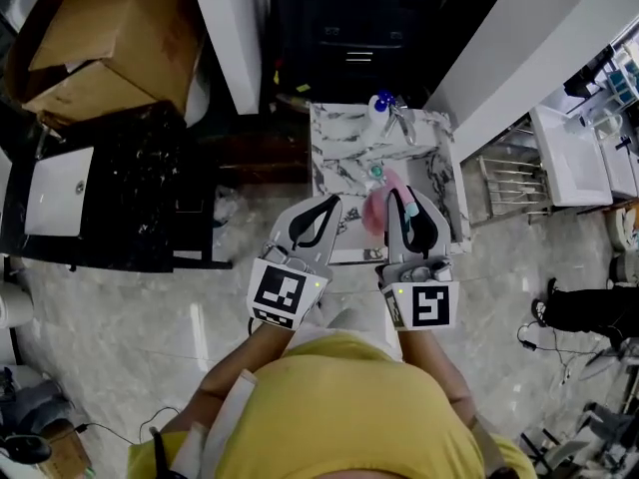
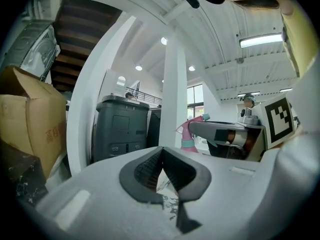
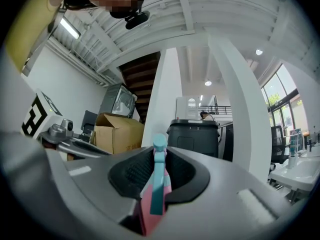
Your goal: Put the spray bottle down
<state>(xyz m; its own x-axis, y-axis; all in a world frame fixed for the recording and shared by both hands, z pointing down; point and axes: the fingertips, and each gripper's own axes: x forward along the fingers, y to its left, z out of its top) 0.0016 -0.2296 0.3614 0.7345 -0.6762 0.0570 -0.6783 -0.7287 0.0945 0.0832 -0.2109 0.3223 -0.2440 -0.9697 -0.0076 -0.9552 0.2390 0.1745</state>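
My right gripper [image 1: 404, 200] is shut on a pink spray bottle [image 1: 377, 208] with a teal nozzle, held over the near edge of a marble vanity [image 1: 334, 133] with a sunken basin. In the right gripper view the spray bottle [image 3: 156, 186] stands between the pads, its teal trigger head rising above them. My left gripper [image 1: 332, 204] is beside it on the left, shut with nothing in it. The left gripper view shows its pads [image 2: 150, 166] meeting at the top, and the spray bottle [image 2: 189, 134] in the right gripper [image 2: 194, 126] off to the right.
A faucet [image 1: 401, 123] and a blue-and-white bottle [image 1: 380, 105] stand at the vanity's far edge. A cardboard box [image 1: 110, 38] and a black counter with a white basin [image 1: 58, 190] lie to the left. White sinks [image 1: 569, 153] and a metal rack [image 1: 507, 183] are on the right.
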